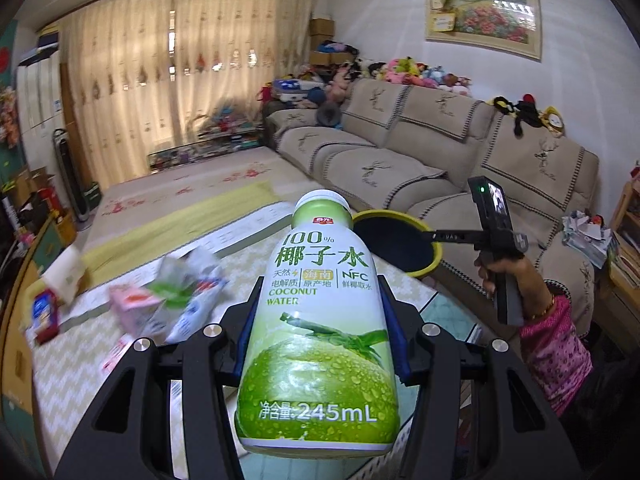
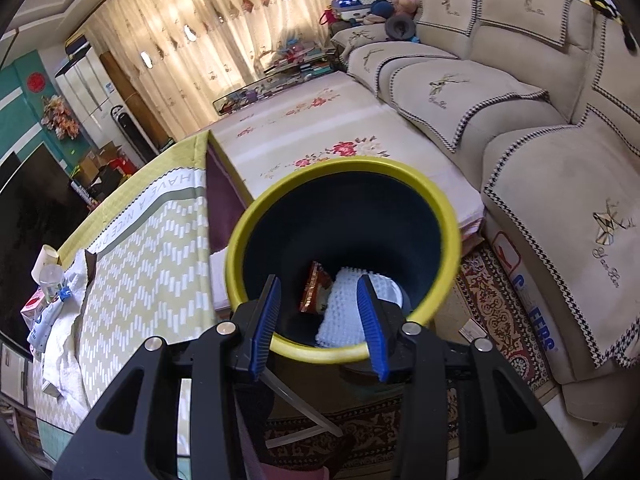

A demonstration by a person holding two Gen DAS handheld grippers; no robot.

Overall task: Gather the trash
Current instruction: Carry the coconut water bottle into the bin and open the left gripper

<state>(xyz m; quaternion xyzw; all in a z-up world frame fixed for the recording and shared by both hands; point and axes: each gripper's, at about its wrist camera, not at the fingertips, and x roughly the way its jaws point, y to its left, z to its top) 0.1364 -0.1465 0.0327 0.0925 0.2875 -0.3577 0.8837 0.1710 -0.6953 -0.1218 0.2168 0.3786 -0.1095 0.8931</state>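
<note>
The left gripper (image 1: 320, 320) is clamping a coconut water bottle (image 1: 320, 320) between its two blue pads, which are pressing on the bottle's sides about midway up the label. The bottle is standing nearly upright, its long axis running up and away from the camera, its white cap leaning slightly toward the sofa (image 1: 440, 152) and its base nearest the lens. It is being held in the air above the table (image 1: 72, 360), whose yellow-and-white zigzag cloth is carrying a blurred cluster of cartons and wrappers (image 1: 176, 296) to the left. Just behind the bottle sits the yellow-rimmed bin (image 2: 344, 256), dark inside. The right gripper (image 2: 320, 316) is hanging over the bin's near rim with its jaws spread wide and nothing between them; a red wrapper (image 2: 314, 286) and a white bumpy piece (image 2: 344, 308) are lying on the bin's bottom. Closed curtains (image 1: 168, 72) are filling the far wall.
</note>
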